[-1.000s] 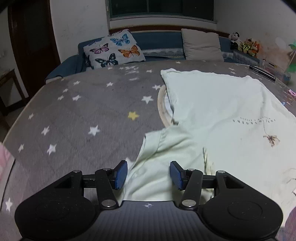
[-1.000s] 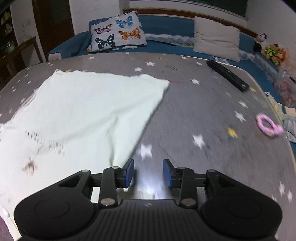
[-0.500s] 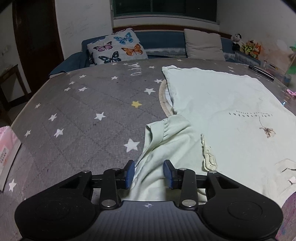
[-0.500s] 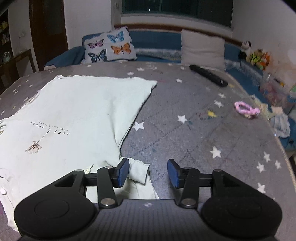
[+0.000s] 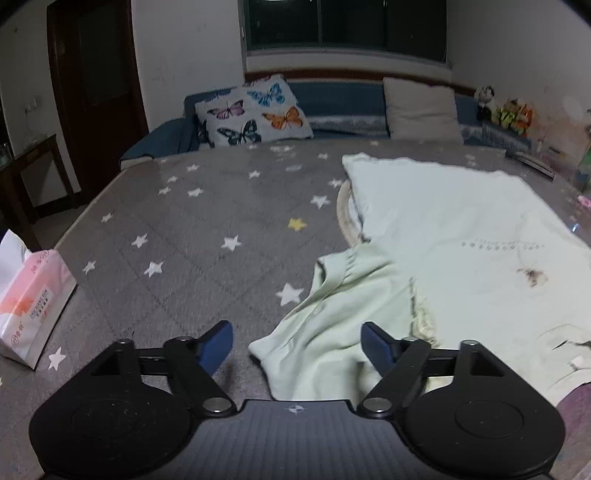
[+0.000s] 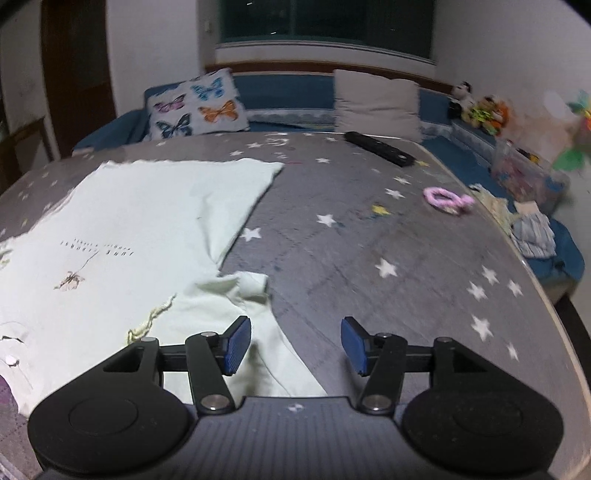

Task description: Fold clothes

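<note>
The table (image 5: 177, 236) is mostly covered on its right half by the pale green shirt (image 5: 461, 236), spread flat. Both sleeves should be grabbed near the cuff, evenly. Left gripper (image 5: 297, 341) and right gripper (image 6: 295, 345) are spread wide, nothing held.

The room is dim, lit from above, with white walls (image 5: 184, 44) and a dark window (image 5: 343, 26) showing night outside. Below the window runs a blue sofa (image 6: 288, 92) holding a butterfly cushion (image 5: 251, 110) and a plain beige cushion (image 6: 376, 99). A dark wooden door (image 5: 99, 66) stands at the left. The worktop (image 5: 184, 240) wears a grey cloth scattered with white stars.
</note>
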Available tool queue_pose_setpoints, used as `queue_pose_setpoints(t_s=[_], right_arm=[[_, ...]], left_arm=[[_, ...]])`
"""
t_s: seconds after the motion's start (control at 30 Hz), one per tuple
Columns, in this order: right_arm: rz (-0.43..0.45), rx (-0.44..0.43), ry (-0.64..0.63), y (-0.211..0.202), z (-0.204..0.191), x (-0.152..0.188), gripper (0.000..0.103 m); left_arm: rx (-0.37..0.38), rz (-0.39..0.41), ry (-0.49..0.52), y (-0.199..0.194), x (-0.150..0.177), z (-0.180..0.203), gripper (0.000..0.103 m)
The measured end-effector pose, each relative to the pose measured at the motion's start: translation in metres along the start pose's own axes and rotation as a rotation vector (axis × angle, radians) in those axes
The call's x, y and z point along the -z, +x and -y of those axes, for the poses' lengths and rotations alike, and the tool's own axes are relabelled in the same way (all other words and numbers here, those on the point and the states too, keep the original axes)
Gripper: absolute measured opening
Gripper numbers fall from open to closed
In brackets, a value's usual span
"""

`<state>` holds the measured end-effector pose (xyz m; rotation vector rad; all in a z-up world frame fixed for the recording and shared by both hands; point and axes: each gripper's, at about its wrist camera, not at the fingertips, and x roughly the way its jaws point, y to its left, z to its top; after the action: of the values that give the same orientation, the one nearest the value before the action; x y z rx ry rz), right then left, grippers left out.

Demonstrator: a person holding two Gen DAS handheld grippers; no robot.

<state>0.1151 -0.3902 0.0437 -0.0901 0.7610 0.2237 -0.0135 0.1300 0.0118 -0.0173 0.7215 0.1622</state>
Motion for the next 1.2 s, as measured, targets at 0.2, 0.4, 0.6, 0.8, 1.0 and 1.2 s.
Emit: queue_pose_setpoints(t_s=[0.2,0.4,0.6,0.8,1.0,1.2], right_arm=[[-0.017,0.024,0.106,-0.008,0.016,0.023,0.055],[-0.016,-0.002,0.166,-0.007,0.016,0.039,0.047],[-0.009,-0.019,0.198,-0.004,0.010,0.045,0.016],[0.034,-0.049,0.218,-0.015,0.007,0.040,0.009],[0.113,-0.124,0.204,-0.040,-0.005,0.019,0.009],[0.161,-0.216,0.135,-0.054,-0.036,-0.004,0.009]], left_arm=[[0.066,0.063,-0.003,-0.016,-0.007,0.019,0.100],[0.142,0.103,0.021,-0.024,-0.014,0.050,0.103],[0.204,0.105,0.057,-0.023,-0.020,0.084,0.103],[0.274,0.103,0.152,-0.018,-0.022,0.130,0.103],[0.331,0.095,0.236,-0.010,-0.019,0.170,0.103],[0.358,0.095,0.261,-0.008,-0.013,0.181,0.103]])
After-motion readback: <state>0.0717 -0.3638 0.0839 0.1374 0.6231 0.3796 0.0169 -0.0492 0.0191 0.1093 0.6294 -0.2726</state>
